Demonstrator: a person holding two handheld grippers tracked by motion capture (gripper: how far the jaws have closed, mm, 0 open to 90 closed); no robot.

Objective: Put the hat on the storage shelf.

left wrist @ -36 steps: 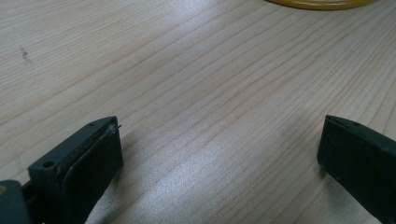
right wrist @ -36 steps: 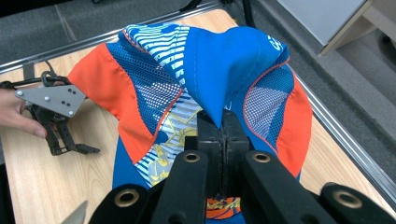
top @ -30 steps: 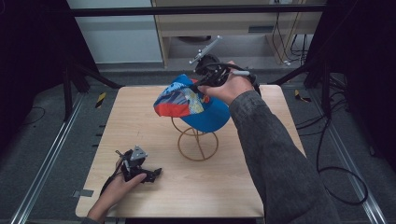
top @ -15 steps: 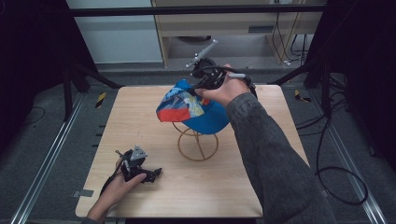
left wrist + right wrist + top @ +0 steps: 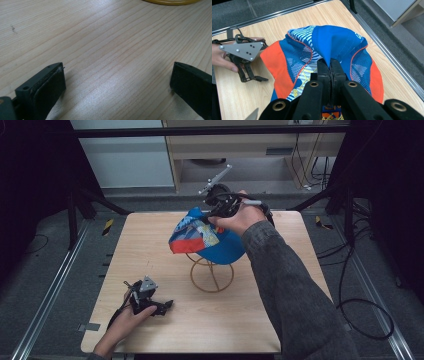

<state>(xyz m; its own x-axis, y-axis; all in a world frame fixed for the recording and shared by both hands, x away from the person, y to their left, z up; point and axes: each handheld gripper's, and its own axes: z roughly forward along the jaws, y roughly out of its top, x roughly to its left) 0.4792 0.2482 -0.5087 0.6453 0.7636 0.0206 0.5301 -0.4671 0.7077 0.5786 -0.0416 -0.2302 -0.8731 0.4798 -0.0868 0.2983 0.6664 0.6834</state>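
Blue mesh cap (image 5: 332, 50) is pinched in my right gripper (image 5: 331, 75), jaws closed on a fold of its crown, above the wire stand (image 5: 212, 274), perhaps resting on it. A thin pinch could slip, or snag the stand. My left gripper (image 5: 145, 300) lies wide open, empty, on the table (image 5: 150, 245).

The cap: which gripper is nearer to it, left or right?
Right. The right gripper is shut on the cap; the left gripper rests open on the table, apart from it.
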